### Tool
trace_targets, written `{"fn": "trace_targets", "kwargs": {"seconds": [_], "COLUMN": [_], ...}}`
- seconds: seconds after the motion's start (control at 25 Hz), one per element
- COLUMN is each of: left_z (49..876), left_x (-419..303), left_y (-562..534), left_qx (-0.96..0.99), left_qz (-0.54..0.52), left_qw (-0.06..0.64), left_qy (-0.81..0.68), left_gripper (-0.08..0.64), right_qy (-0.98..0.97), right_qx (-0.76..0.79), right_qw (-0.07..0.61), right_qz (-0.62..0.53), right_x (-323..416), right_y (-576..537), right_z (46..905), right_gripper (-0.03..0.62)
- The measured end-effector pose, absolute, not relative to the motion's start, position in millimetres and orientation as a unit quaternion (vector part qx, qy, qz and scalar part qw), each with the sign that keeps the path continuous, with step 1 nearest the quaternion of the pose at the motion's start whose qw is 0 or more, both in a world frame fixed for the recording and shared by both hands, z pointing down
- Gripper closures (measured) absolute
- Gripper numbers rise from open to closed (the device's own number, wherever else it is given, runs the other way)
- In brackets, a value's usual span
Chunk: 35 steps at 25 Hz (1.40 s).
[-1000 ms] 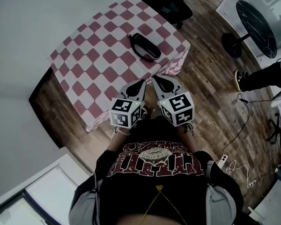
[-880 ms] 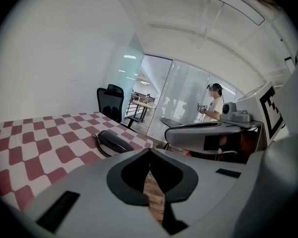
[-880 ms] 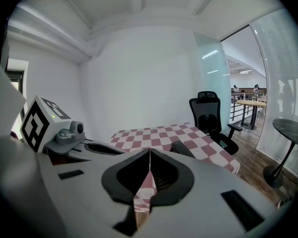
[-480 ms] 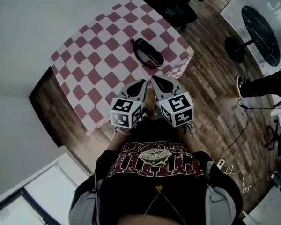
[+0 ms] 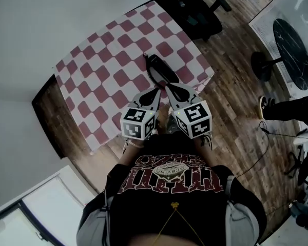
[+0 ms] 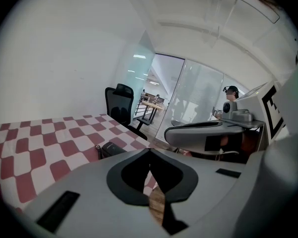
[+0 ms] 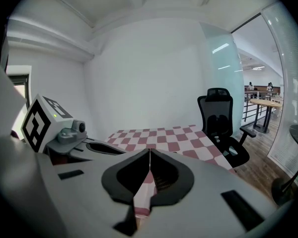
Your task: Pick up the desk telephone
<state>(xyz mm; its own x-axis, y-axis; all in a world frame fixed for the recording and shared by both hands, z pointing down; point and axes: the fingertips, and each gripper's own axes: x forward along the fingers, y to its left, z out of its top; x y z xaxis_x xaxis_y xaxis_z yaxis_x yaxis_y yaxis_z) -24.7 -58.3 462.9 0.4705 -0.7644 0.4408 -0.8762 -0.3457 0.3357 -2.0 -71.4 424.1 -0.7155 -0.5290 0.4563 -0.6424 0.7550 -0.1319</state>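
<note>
Grey plastic left gripper [image 6: 149,150]: jaws closed, tips meeting in a thin seam, nothing between them. Grey plastic right gripper [image 7: 149,151]: same state, jaws together and empty.

Head view: both grippers are held side by side in front of the person's chest. The left gripper [image 5: 156,90] and right gripper [image 5: 170,88] point forward over the near edge of the table. Each carries a white cube with black square markers at the rear, left [image 5: 138,122] and right [image 5: 193,118].

Black desk telephone [image 5: 161,69]: long and narrow, with a thin cord looped at one end. It lies flat on the red-and-white checkered tablecloth [image 5: 105,70], towards the near right side of the table, just ahead of the two jaw tips. In the left gripper view the telephone [image 6: 111,148] sits beyond the closed tips and slightly to their left, with cloth visible between; no contact seen. The right gripper view does not show it, as the gripper body covers that part of the table.

Surroundings:
- black swivel office chair [image 5: 195,13] at the far right end of the table
- brown wood plank floor [image 5: 231,114]
- round black side table [image 5: 290,32] well apart to the right
- another person's dark trouser leg and shoe [image 5: 282,96] at the right edge
- plain white wall [image 5: 46,24] along the left side of the table
</note>
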Motion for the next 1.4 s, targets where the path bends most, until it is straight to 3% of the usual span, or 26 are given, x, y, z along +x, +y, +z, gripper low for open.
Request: {"fn": "trace_targets", "kwargs": {"seconds": [0.96,1.4], "left_z": [478.8,484.2], "left_x": [-23.6,-43.7], "left_y": [-126.1,-136.0], "left_qx": [0.718,0.719], "left_qz": [0.075,0.083], "left_qw": [0.310,0.321], "left_qy": [-0.618,-0.611], "left_gripper": [0.552,0.552], "right_qy": [-0.954,-0.951], "right_qx": [0.145,0.141], "right_qw": [0.236,0.246], "right_qz": [0.114,0.125], "right_x": [-9.6,-32.2], "right_y": [-151.3,-163.4], "right_z": [444.5,453.3], "right_gripper": [0.572,0.572]}}
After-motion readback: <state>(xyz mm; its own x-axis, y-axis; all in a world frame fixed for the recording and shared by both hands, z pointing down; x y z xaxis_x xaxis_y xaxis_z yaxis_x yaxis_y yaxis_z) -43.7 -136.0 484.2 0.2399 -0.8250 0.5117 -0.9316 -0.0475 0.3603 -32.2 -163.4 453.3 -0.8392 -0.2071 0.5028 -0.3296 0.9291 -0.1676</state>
